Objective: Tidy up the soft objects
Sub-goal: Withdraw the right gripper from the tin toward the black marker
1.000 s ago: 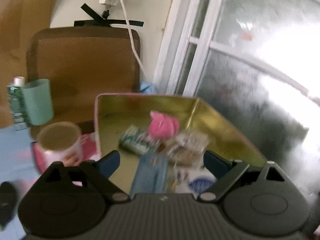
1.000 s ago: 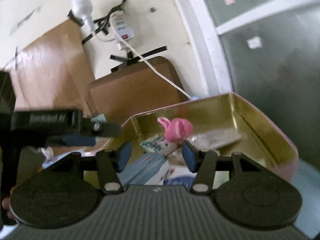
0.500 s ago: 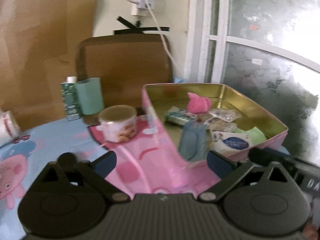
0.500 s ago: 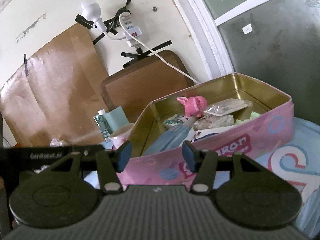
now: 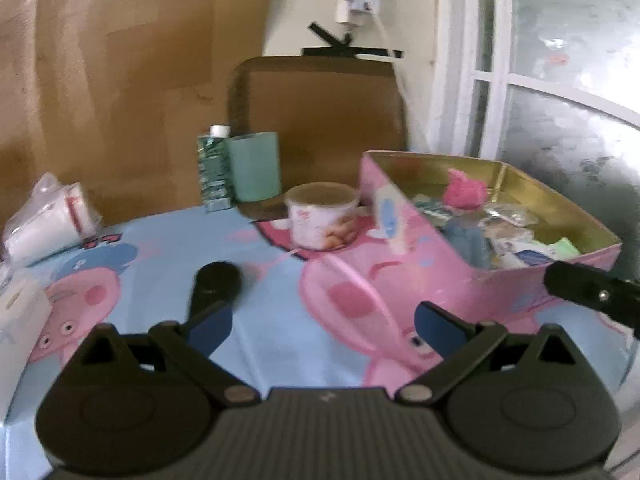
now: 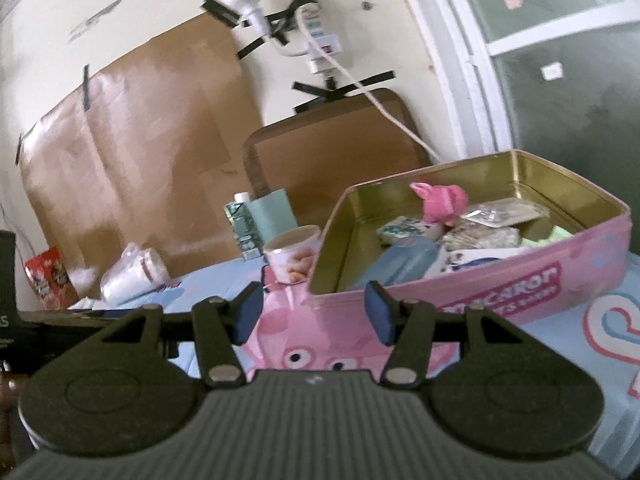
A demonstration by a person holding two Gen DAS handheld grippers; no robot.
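- My left gripper [image 5: 323,326] stood with its fingers spread wide and nothing between them; the jaws had just been opening.
- At ten o'clock from it lay a soft white packet [image 5: 48,222] on the cartoon tablecloth [image 5: 272,292], and a black object [image 5: 214,286] lay just ahead of my left finger.
- At two o'clock stood the pink tin [image 5: 420,248], which already held a pink plush toy [image 5: 466,193] and some packets.
- My right gripper [image 6: 312,312] was half open and empty, with the tin at one o'clock.
- I judged I was between items: the next move called for reaching a soft thing outside the tin.
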